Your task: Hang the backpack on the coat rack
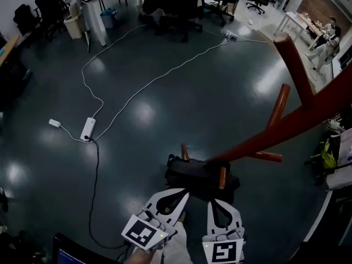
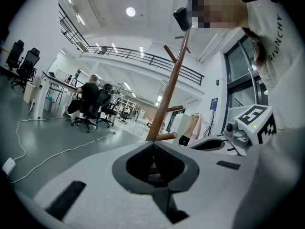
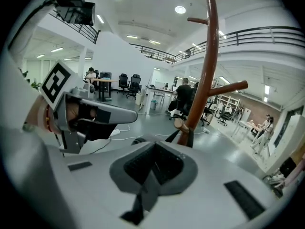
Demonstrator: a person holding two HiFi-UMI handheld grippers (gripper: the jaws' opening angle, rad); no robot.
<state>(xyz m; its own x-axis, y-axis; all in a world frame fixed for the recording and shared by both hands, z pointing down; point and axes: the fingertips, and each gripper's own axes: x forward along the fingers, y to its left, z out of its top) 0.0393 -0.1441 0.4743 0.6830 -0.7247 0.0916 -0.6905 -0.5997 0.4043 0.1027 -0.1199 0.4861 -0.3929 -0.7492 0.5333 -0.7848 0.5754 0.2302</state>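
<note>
**Backpack on the floor, both tools closed and empty**

Black backpack (image 1: 192, 177) down on the dark, glossy floor, slumped against the foot of the red-brown coat rack (image 1: 286, 126) and touching its lowest pegs. Hung on no peg as yet. Rack trunk slanting up across the right side of the head view, with bare pegs branching off along it.

Left gripper (image 1: 179, 196) low in the head view, tips just short of the backpack, apart from it. Jaws pressed together along their length, with only the dark padded hollow between them. Nothing gripped.

Right gripper (image 1: 220, 205) just beside the left, also pointing at the backpack and near its closer edge. Jaws likewise closed tight on each other and empty. Rack trunk rising straight ahead in both gripper views.

Farther out on the floor, a white power strip (image 1: 88, 129) well left of the backpack, with a white cable (image 1: 159, 76) trailing off toward the desks and a black cable (image 1: 97, 186) running back toward the bottom edge. Office chairs (image 1: 176, 10) at the far end of the room.
</note>
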